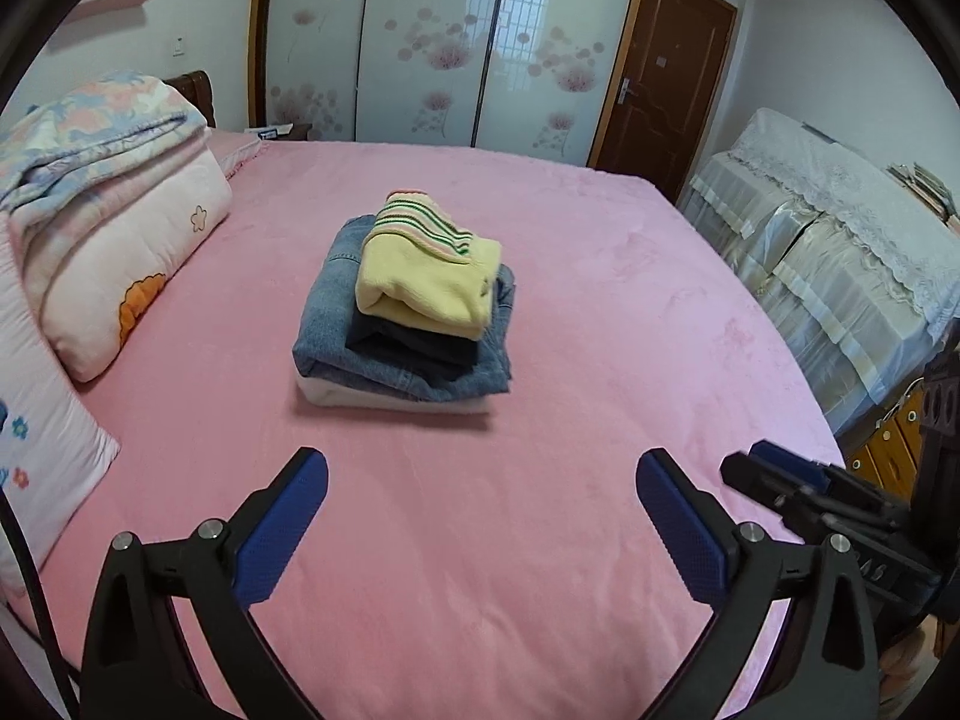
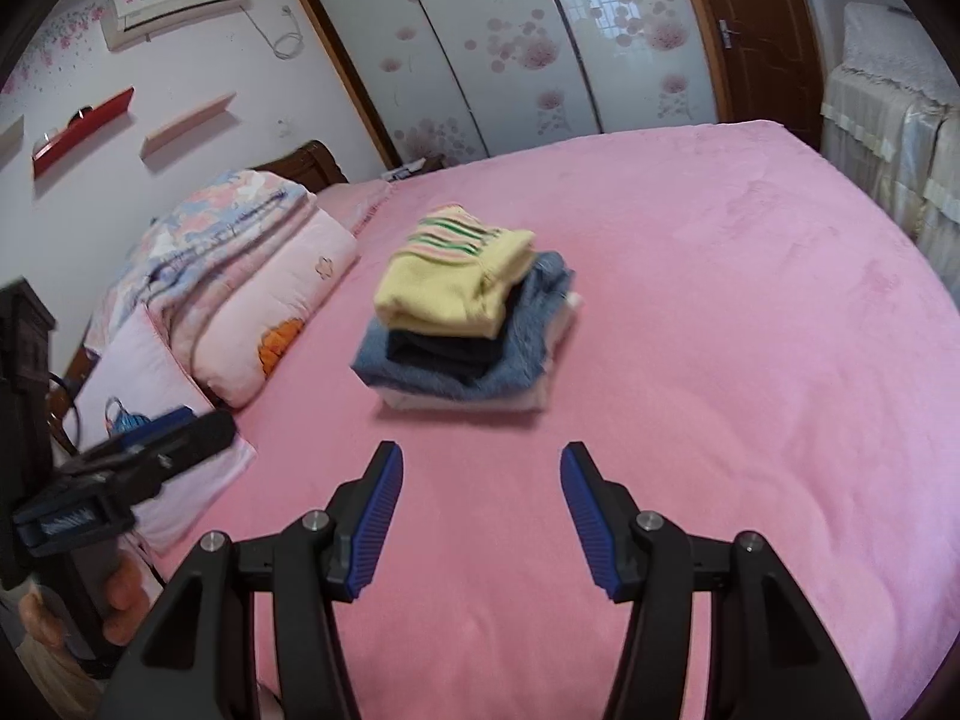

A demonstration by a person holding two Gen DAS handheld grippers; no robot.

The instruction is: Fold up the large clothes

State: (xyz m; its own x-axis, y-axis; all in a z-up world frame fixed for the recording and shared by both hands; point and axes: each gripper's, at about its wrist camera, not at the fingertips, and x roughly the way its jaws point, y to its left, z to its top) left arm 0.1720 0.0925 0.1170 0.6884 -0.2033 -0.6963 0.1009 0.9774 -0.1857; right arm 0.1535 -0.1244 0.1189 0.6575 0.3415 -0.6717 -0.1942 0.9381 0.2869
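Clothes lie folded in one stack [image 1: 408, 312] near the middle of a bed covered by a pink blanket [image 1: 540, 480]. In the left wrist view the stack sits at about twelve o'clock from the left gripper [image 1: 480, 516], well apart from it. On top is a yellow sweater [image 1: 426, 288] with a striped band at its far end; under it a dark garment [image 1: 414, 348], then folded blue jeans [image 1: 336, 324], and at the bottom a white piece [image 1: 384, 402] whose edge shows along the near side. The left gripper's blue-padded fingers stand spread wide over bare blanket with nothing between them. At three o'clock from it the right gripper [image 1: 774, 471] shows from the side, also over the blanket, clear of the stack. In the right wrist view the right gripper [image 2: 480, 516] has its fingers partly apart, parted and empty, and the stack [image 2: 468, 324] lies at about twelve o'clock from it, a little to eleven. At nine o'clock in that view the left gripper [image 2: 174, 426] appears, a person's fingers [image 2: 123, 606] wrapped round its handle below. Folded quilts [image 1: 120, 240] and a pillow [image 1: 36, 468] are piled along the bed's left side, at ten o'clock from the stack. Behind the bed stand sliding wardrobe doors [image 1: 432, 42] with pink flower prints and a brown door [image 1: 660, 66] at one o'clock.
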